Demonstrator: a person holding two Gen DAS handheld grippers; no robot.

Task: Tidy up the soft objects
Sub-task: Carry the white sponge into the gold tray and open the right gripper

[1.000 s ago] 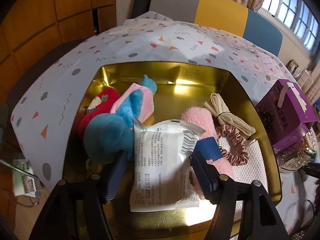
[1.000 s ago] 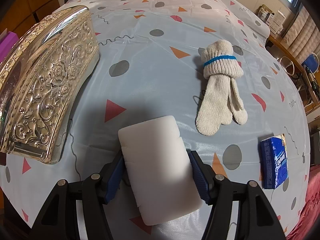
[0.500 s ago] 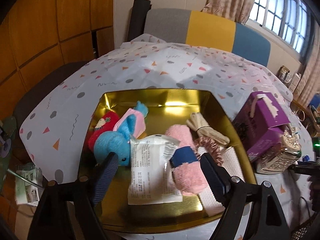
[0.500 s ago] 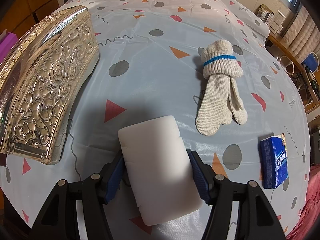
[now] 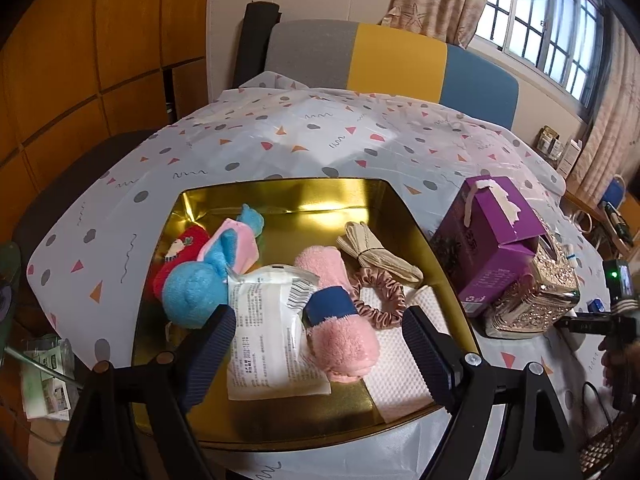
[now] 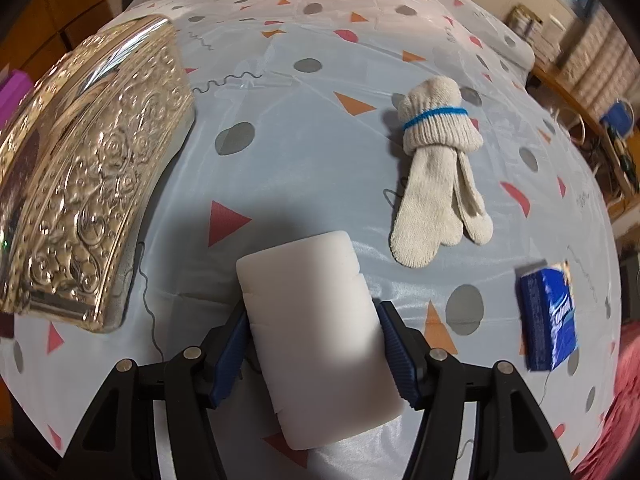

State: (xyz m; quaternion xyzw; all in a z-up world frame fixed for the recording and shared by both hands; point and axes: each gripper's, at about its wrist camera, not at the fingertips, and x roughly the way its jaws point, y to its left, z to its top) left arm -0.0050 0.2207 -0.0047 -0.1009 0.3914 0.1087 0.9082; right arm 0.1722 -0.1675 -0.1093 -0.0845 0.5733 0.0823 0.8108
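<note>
1. Since the earlier frame, the left gripper (image 5: 316, 344) has backed away from the gold tin (image 5: 280, 196) and risen, and its jaws have just been opening; they now stand spread with nothing pinched, the white packet (image 5: 272, 336) lying free in the tin.
2. Right gripper (image 6: 314, 354) has not shifted: its pads press both sides of a white sponge (image 6: 316, 332) over the tablecloth (image 6: 304, 160).
3. Inside the tin, the packet lies near the front, partly over a blue plush (image 5: 192, 296) on its left and beside a pink towel roll (image 5: 340, 320) with a navy band.
4. Toward the tin's left wall sit a red plush (image 5: 180, 248) and a pink pouch (image 5: 236, 244).
5. Toward the tin's right wall lie a scrunchie (image 5: 380, 296), a beige bundle (image 5: 376, 252) and a white cloth (image 5: 404, 368).
6. Outside the tin's right wall stands a purple box (image 5: 488, 240).
7. In the right wrist view, the rolled mittens (image 6: 440, 168) lie beyond the sponge, a blue tissue pack (image 6: 548, 320) to its right and an embossed lid (image 6: 96, 176) to its left.
</note>
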